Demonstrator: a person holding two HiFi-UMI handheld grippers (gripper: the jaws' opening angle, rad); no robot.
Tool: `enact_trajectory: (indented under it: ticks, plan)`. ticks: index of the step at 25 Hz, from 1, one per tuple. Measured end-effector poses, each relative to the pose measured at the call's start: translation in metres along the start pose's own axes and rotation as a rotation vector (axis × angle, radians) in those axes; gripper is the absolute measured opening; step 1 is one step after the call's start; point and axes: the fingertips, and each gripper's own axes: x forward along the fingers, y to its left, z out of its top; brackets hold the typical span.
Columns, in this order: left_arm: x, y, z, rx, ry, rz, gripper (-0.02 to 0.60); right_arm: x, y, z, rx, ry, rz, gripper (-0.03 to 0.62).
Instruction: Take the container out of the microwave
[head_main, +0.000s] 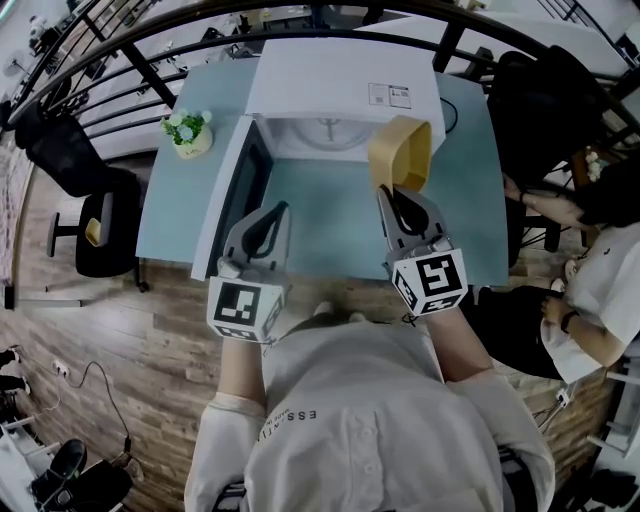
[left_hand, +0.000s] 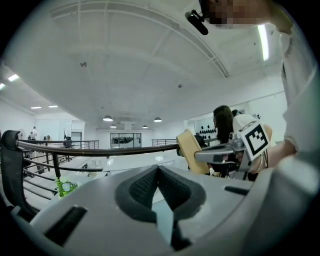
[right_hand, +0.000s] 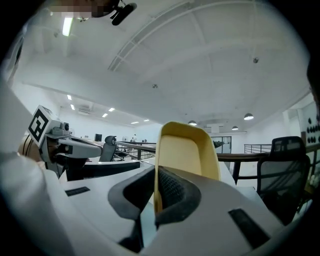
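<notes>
The yellow container (head_main: 402, 150) hangs tipped on its side in front of the open white microwave (head_main: 340, 85), above the blue-green table (head_main: 330, 235). My right gripper (head_main: 386, 192) is shut on its rim; in the right gripper view the thin yellow wall (right_hand: 187, 150) sits pinched between the pads of that gripper (right_hand: 156, 175). My left gripper (head_main: 278, 208) is beside the microwave door (head_main: 243, 190), apart from the container, jaws together with nothing in them (left_hand: 157, 170). From the left gripper view the container (left_hand: 191, 149) shows at the right.
A small potted plant (head_main: 188, 132) stands on the table left of the microwave. A seated person (head_main: 600, 290) is at the right, a black chair (head_main: 85, 190) at the left. A dark railing (head_main: 200, 45) runs behind the table.
</notes>
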Motion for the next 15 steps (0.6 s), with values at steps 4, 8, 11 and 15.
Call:
enact_trajectory:
  ticks: [4,8,11,15]
  plan:
    - [0.005,0.005,0.004,0.008,-0.014,-0.016,-0.006,0.003,0.002,0.000,0.007,0.005,-0.009,0.023]
    - [0.008,0.007,0.008,0.016,-0.021,-0.033,-0.006,0.005,0.003,0.002,0.001,0.004,-0.014,0.023]
    - [0.010,0.009,0.009,0.016,-0.021,-0.034,-0.006,0.005,0.003,0.003,0.000,0.005,-0.016,0.022]
    - [0.014,0.009,0.010,0.015,-0.023,-0.036,-0.006,0.005,0.001,0.001,0.009,0.002,-0.017,0.021]
